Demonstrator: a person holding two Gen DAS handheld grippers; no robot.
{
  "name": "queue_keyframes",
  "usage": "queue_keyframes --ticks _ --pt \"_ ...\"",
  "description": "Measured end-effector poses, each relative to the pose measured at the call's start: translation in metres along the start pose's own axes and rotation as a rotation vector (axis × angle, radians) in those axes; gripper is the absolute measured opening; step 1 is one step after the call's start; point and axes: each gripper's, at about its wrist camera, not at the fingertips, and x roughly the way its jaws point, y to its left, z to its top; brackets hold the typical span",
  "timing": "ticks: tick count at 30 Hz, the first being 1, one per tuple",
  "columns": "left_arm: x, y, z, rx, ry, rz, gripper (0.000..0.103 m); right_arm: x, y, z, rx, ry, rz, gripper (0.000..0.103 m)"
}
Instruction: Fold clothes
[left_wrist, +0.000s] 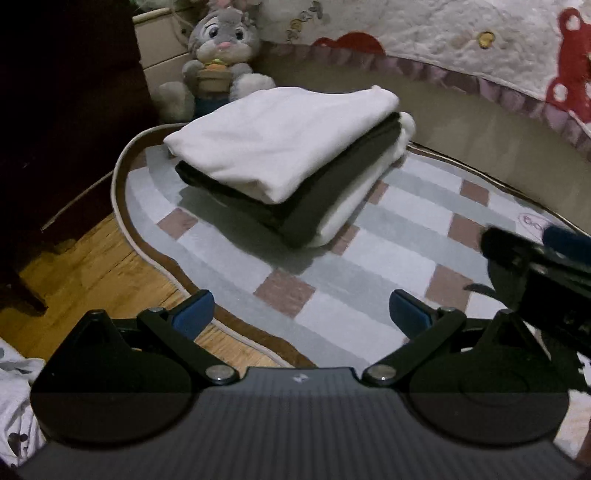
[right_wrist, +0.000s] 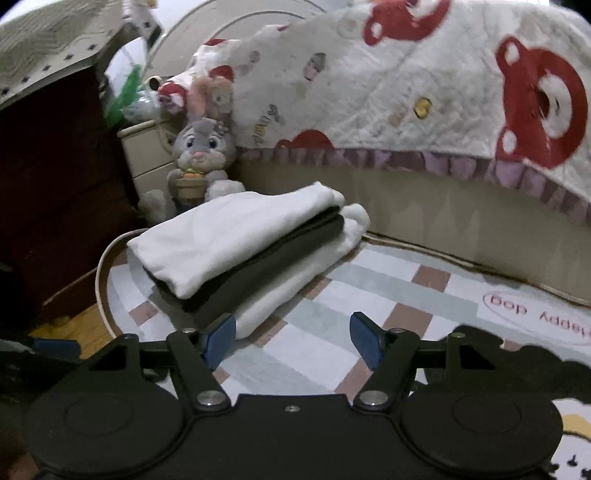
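While both hand-held grippers, left (left_wrist: 299, 314) and right (right_wrist: 293, 341), hang spread apart and empty, the folded stack of clothes (left_wrist: 284, 162), white over dark over white, sits on the far-left checked rug (left_wrist: 369, 258) near a plush rabbit (left_wrist: 218, 55).

One stack of folded clothes (left_wrist: 288, 162) lies on the rug (left_wrist: 369, 280); it shows three layers: one white piece on top (left_wrist: 273, 147), one dark piece in the middle (left_wrist: 314, 210), one white piece at the bottom (left_wrist: 354, 206); whether more pieces are tucked inside cannot be told. One rug carries the stack; its checks include several brown squares, partly hidden. One plush rabbit (left_wrist: 221, 55) sits behind the stack; one quilt with red bear prints (right_wrist: 443, 92) hangs over one bed edge; at least three red bear figures show on it in the right wrist view. Two tools are seen: the left tool (left_wrist: 299, 317) and the right tool (right_wrist: 293, 341); each has two blue fingertips, spread apart with nothing between them.
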Motion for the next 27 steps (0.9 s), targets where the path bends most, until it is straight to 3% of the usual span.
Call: queue_keyframes --ticks 8,27 --pt "-0.02 -0.007 -0.011 0.014 -0.017 -0.001 0.103 -0.033 0.016 -0.003 -0.036 -0.037 -0.009 0.074" --pt "-0.013 -0.015 -0.012 0.004 -0.001 0.017 0.103 -0.036 -0.002 -0.014 0.056 -0.026 -0.032 0.075"
